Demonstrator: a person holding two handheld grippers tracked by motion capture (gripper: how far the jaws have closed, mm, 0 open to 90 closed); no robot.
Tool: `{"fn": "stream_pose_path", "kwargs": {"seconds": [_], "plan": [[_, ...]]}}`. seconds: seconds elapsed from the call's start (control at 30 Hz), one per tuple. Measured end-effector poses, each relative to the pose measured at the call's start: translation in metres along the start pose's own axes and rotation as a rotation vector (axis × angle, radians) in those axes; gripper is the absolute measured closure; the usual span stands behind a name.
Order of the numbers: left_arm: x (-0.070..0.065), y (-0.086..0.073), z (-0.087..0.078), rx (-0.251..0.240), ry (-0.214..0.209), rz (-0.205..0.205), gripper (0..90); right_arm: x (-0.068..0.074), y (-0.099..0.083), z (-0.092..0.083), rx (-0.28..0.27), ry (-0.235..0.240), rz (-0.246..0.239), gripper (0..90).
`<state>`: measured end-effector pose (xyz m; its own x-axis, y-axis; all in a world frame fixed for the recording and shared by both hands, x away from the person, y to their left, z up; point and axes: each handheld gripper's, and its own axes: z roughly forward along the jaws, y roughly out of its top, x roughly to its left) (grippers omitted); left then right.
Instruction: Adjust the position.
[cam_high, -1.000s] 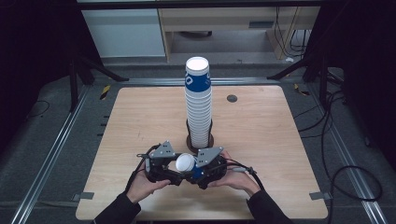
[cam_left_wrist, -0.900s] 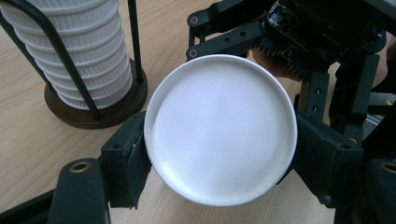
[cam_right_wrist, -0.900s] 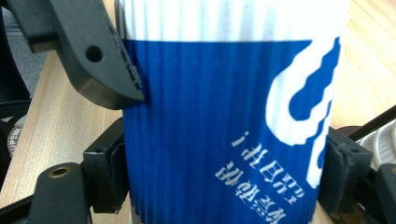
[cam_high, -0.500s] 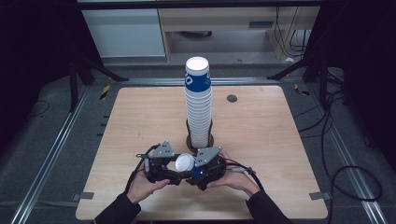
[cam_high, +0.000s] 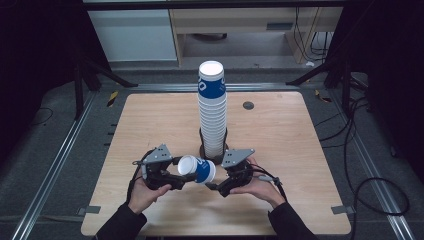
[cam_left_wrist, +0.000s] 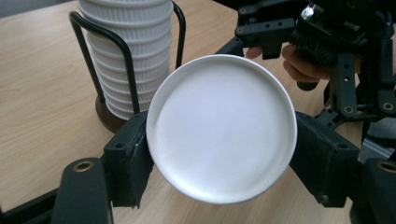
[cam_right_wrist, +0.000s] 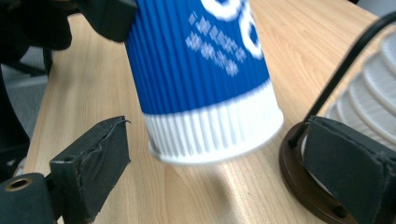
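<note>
Cup: a blue ribbed paper cup with a white rim (cam_high: 197, 169) lies on its side in the air, low over the pale wooden table (cam_high: 280, 135), between the two grippers; its open mouth faces the left gripper.
Left gripper (cam_high: 176, 176): its black pads press on the cup's rim from both sides; it holds the cup.
Right gripper (cam_high: 214, 186): its jaws have just been opening; they stand wide, one on each side of the cup's bottom end, not touching it.
Close by: a tall stack of white paper cups (cam_high: 213, 112) in a black wire holder (cam_high: 204, 149) stands just behind the cup; the holder's round base is right beside the right gripper.
Far off: a small dark round spot (cam_high: 248, 105) on the table, well apart.
</note>
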<state>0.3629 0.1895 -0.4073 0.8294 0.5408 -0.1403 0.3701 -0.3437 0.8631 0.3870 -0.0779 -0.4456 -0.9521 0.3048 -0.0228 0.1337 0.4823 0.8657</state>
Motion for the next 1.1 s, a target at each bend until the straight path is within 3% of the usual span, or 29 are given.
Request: {"fn": "stream_pose_path", "kwargs": {"seconds": [0.33,0.83,1.1], "plan": [[-0.001,0.000,-0.004,-0.078,-0.044,-0.007,27.2,-0.004,-0.003,-0.002,-0.053,0.017,0.034,7.3],[-0.012,0.001,0.003,-0.078,-0.127,0.007,27.4,0.005,0.001,0.008,-0.091,0.072,-0.002,8.0],[-0.010,0.001,0.004,-0.075,-0.136,0.003,27.2,0.006,0.001,0.009,-0.086,0.075,-0.023,13.7]]}}
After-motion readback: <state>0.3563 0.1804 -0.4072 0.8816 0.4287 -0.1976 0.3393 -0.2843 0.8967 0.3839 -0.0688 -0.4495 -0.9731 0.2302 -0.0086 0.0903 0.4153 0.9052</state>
